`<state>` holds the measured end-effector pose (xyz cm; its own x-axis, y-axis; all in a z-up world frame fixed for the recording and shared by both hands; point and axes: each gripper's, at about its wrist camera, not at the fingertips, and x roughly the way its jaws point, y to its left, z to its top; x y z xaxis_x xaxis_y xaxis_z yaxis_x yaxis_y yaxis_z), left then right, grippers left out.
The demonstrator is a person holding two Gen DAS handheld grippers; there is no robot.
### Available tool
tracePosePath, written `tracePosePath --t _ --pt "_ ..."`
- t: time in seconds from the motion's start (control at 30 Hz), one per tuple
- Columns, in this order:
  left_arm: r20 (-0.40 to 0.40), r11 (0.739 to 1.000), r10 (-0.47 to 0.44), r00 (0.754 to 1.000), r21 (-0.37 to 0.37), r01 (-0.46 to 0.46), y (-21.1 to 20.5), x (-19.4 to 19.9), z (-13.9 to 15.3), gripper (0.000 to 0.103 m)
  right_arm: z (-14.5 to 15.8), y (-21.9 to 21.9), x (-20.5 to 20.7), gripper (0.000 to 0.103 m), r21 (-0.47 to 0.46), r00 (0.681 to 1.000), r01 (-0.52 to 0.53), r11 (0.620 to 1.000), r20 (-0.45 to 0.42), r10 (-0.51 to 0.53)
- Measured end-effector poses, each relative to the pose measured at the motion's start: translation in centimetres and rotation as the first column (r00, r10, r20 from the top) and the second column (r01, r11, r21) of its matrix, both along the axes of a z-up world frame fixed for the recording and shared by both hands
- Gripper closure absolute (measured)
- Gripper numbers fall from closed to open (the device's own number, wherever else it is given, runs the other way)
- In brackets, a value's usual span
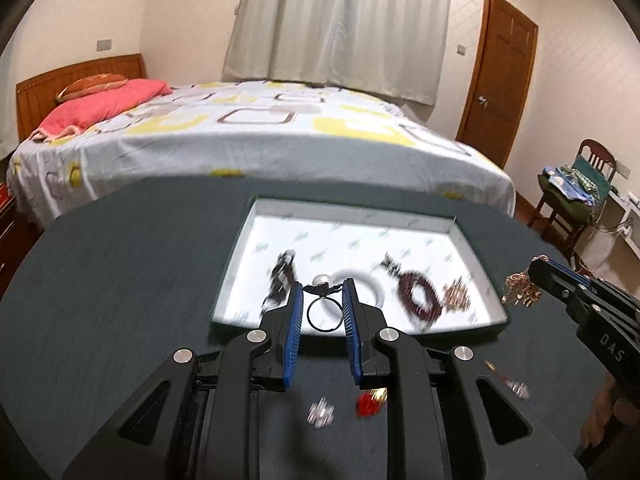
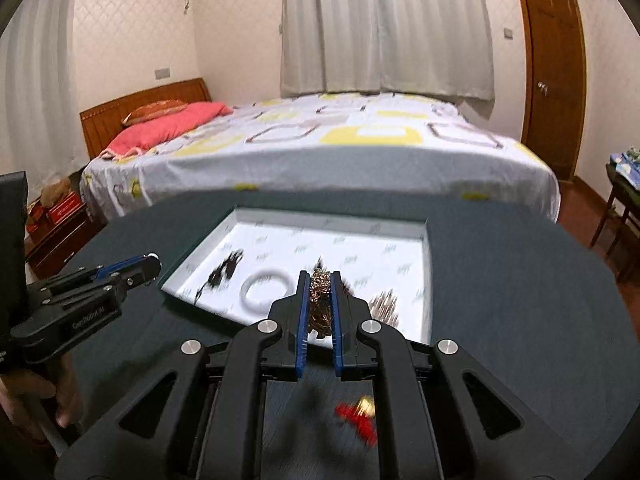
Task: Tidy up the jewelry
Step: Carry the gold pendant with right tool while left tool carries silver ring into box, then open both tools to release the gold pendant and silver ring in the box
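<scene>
My left gripper (image 1: 322,286) is shut on a dark ring with a pearl (image 1: 322,309), held above the near edge of the white tray (image 1: 460,232). My right gripper (image 2: 320,278) is shut on a bunched gold chain (image 2: 319,308), also over the tray's near edge (image 2: 427,280); it shows at the right of the left wrist view (image 1: 520,286). In the tray lie a white bangle (image 2: 267,285), a black piece (image 2: 224,270), a dark red beaded bracelet (image 1: 420,294) and a brownish piece (image 1: 458,296).
The tray sits on a dark round table (image 1: 120,280). Loose pieces lie on the table near me: a red and gold one (image 2: 358,416), a silvery one (image 1: 320,412) and a small one (image 1: 516,388). A bed (image 1: 260,132) stands behind the table.
</scene>
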<state>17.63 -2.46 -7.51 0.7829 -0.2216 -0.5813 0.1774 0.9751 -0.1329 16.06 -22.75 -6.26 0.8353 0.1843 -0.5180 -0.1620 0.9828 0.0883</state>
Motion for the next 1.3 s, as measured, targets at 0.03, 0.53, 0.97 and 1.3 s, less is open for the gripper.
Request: tracePosePath --t 0.03,0.53,0.97,1.3 --pt "0.013 1.0 -0.005 1.0 0.003 0.005 -0.4 0.6 0.2 0.082 0.2 -0.1 0.4 0.093 -0.002 1.0 0.004 1.0 0.009 -0.004" --pt "-0.012 0.999 -0.021 1.0 0.044 0.022 -3.6 10.9 -2.6 0.082 -2.8 -1.9 9.5 0.093 -0.03 0.998 0.068 0.997 0.02 -0.067" --pt "-0.221 0.995 -0.028 0.975 0.085 0.048 -4.6 16.5 -7.2 0.082 -8.1 -2.6 14.6 0.093 -0.058 0.981 0.081 0.995 -0.173 -0.09" --pt "-0.298 0.993 -0.028 0.954 0.101 0.061 -4.9 17.5 -7.8 0.07 -9.1 -2.9 15.3 0.081 -0.048 0.97 0.096 0.994 -0.221 -0.104"
